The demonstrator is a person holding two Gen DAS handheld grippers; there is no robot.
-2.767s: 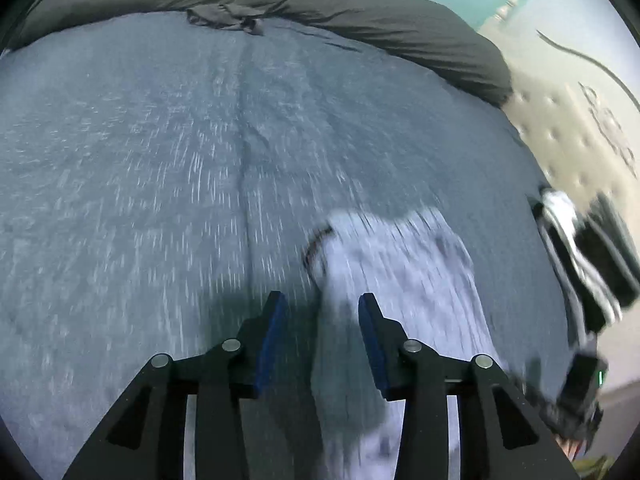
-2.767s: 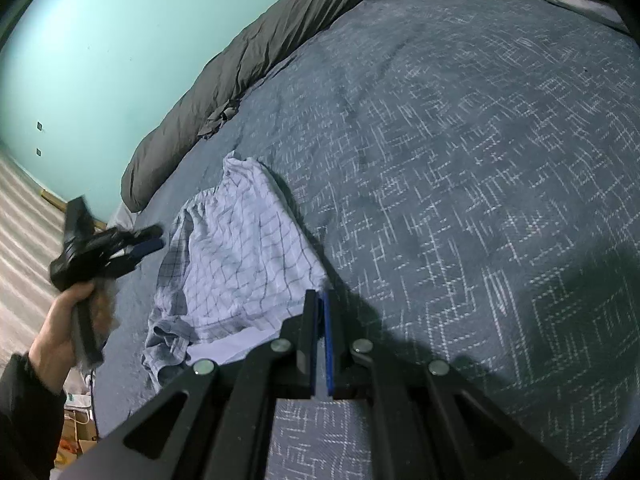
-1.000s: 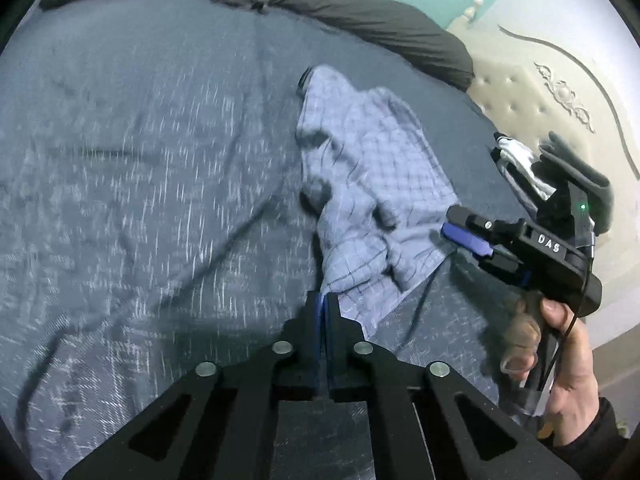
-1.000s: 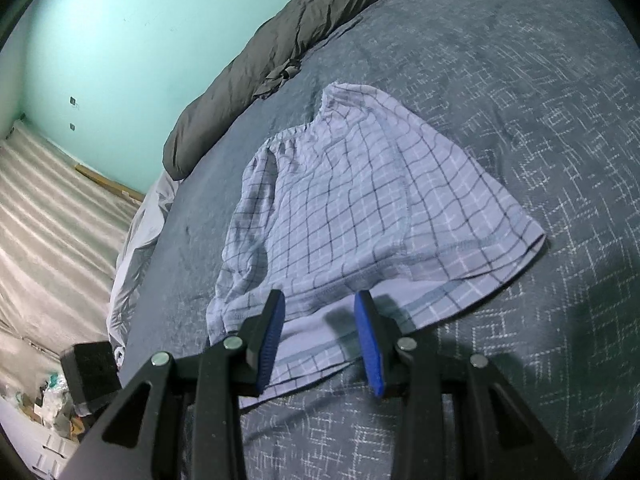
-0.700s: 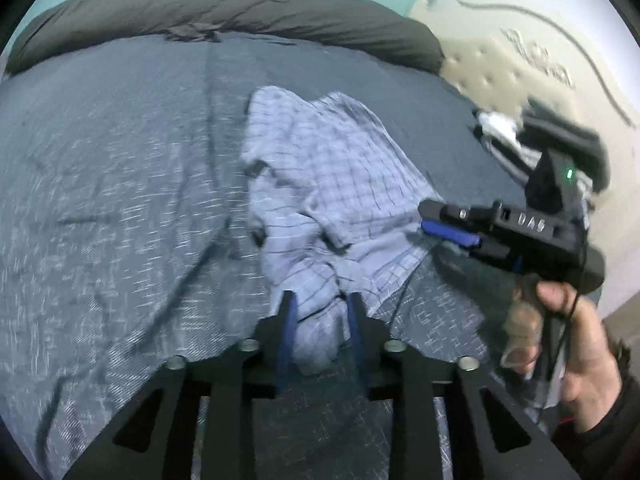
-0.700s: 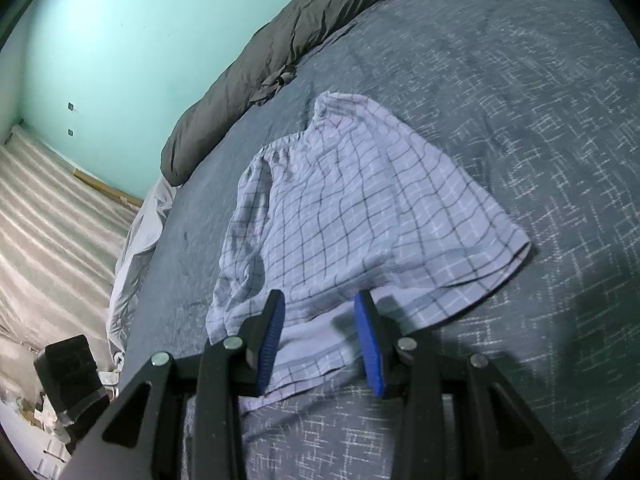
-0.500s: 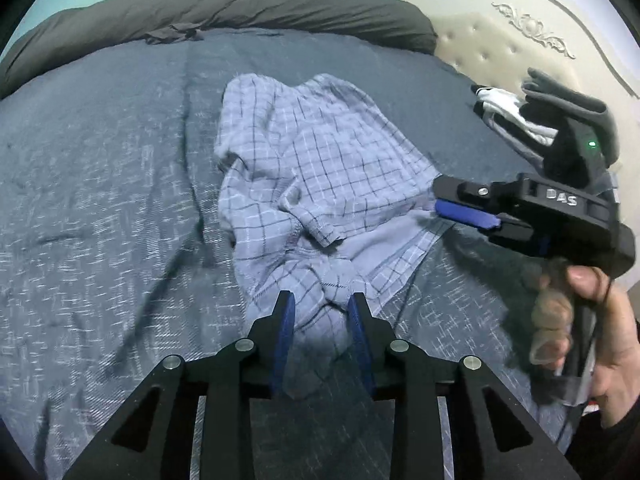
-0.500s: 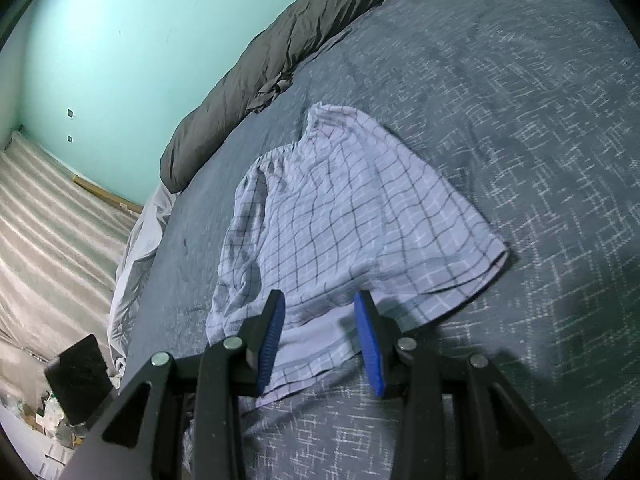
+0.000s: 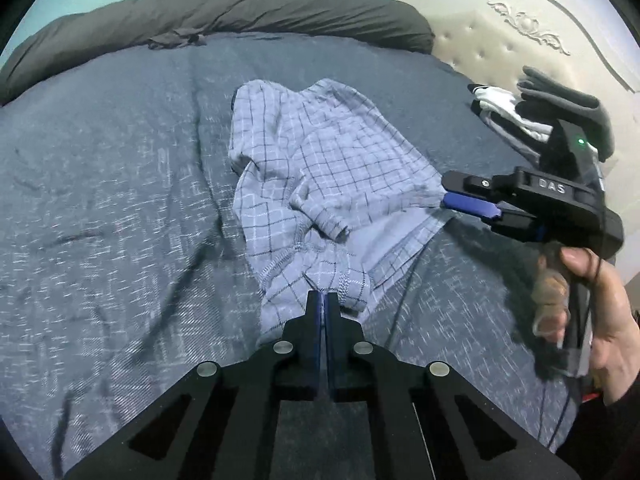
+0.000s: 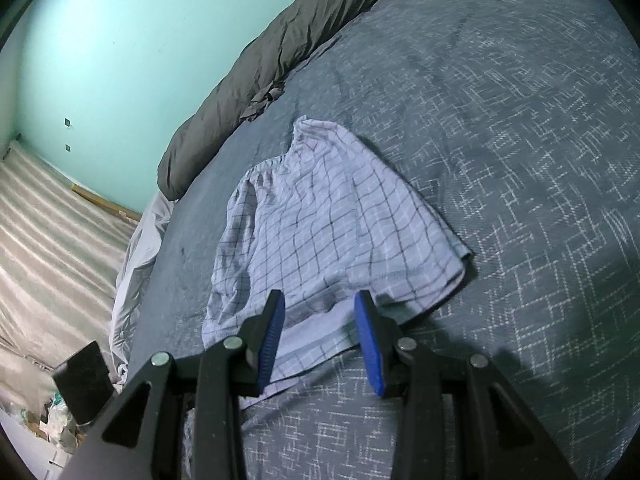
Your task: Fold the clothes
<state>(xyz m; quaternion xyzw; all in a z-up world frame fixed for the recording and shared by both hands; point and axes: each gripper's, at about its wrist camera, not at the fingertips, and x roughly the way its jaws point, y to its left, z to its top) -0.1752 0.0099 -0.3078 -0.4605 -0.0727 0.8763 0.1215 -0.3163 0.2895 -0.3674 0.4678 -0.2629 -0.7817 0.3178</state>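
Checked shorts [image 9: 320, 168], frame centre, on bed [image 9: 120, 200]; left gripper [image 9: 322, 300] newly clamped on hem; right gripper [image 10: 320, 320] stays spread; fold grip half-secured.

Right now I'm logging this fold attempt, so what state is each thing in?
Checked shorts: crumpled on the bed, unfolded.
Left gripper: shut on the shorts' near edge.
Right gripper: open over the hem.
Grey duvet: bunched along the far edge.
Clothes pile: stacked by the headboard.

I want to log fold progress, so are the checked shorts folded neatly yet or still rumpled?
Still rumpled. The checked shorts lie bunched on the blue bedspread, one leg hem curled over, and the left gripper is shut on the near hem.
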